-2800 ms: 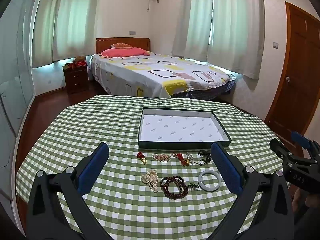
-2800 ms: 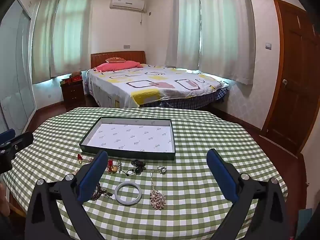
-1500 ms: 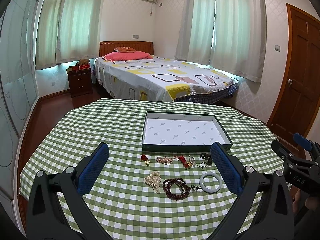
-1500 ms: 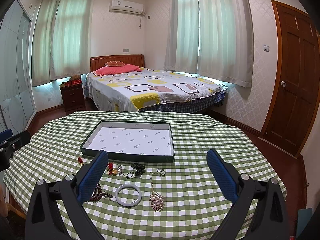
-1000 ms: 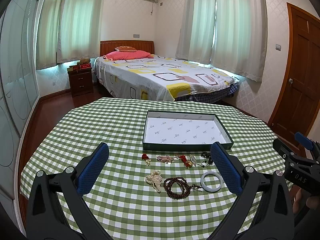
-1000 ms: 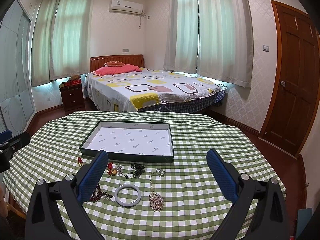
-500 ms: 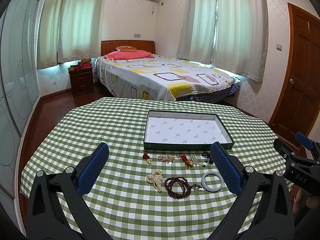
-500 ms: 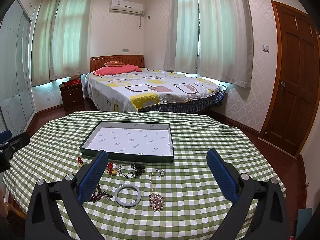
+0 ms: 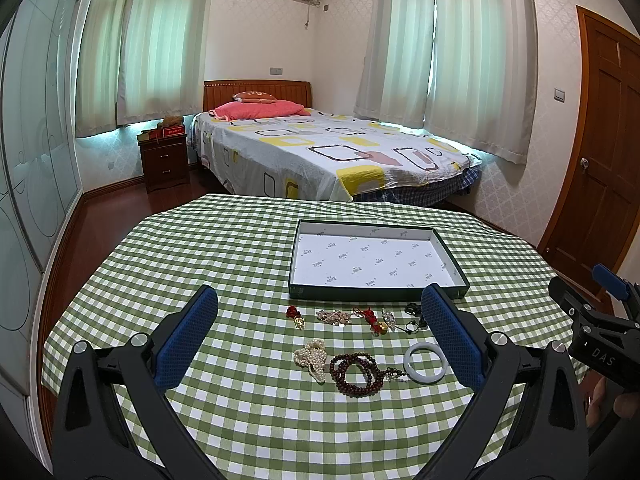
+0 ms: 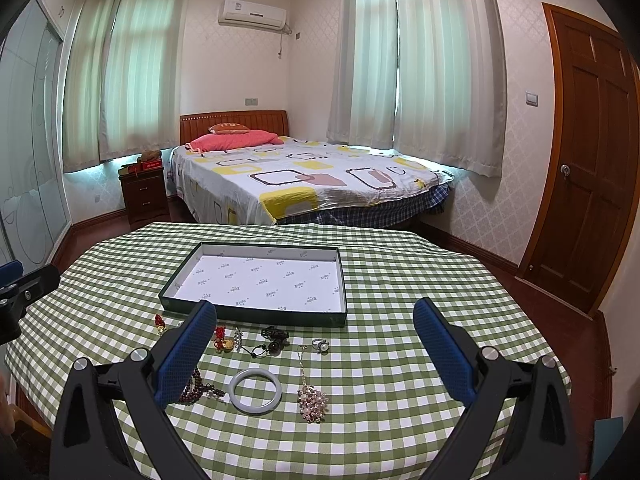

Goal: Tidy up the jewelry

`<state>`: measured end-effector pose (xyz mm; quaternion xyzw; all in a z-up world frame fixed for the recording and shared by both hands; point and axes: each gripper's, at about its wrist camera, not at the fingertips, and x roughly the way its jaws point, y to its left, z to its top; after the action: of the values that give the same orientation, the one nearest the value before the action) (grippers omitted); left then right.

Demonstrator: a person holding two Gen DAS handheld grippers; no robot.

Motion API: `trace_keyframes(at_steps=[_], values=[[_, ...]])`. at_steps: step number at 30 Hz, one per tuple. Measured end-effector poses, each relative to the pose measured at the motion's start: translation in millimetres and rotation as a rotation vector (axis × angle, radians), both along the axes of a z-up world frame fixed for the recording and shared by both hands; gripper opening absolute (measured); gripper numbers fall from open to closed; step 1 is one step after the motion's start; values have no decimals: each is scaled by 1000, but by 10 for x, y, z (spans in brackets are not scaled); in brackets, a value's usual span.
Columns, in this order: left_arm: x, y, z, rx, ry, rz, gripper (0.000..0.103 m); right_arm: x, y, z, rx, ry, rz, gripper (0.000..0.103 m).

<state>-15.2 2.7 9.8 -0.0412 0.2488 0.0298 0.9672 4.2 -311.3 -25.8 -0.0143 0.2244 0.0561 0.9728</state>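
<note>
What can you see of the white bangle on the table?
The white bangle is a smooth, pale, closed ring that looks like jade or glass. It lies flat on the green checked tablecloth in the near row of jewelry, in front of the open tray. The dark bead bracelet lies to its left and the pearl cluster pendant to its right. Nothing grips it.

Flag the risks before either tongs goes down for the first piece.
1. The wooden bead bracelet trails a tassel that reaches the white bangle; lifting one may drag the other.
2. The back-row pieces sit close to the tray wall, so wide-open tongs could bump it.
3. The pearl pendant has a thin chain that may slip or snag.
</note>
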Motion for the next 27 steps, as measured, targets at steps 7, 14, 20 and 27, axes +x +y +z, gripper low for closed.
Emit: trace_keyframes(at_steps=[7,14,20,27], values=[[-4,3,2,1,0,0,99,-6,0,-2,-1,0,0,96],[-4,4,-5,1,3,0,99,-3,-7,-3,-1,-1,0,96],[34,86,-111,-11,18,7,99,51,-32,-62,4,4,4,96],[289,229,-523,-19,105,30,99,185,-54,-393,-10,24,25,96]])
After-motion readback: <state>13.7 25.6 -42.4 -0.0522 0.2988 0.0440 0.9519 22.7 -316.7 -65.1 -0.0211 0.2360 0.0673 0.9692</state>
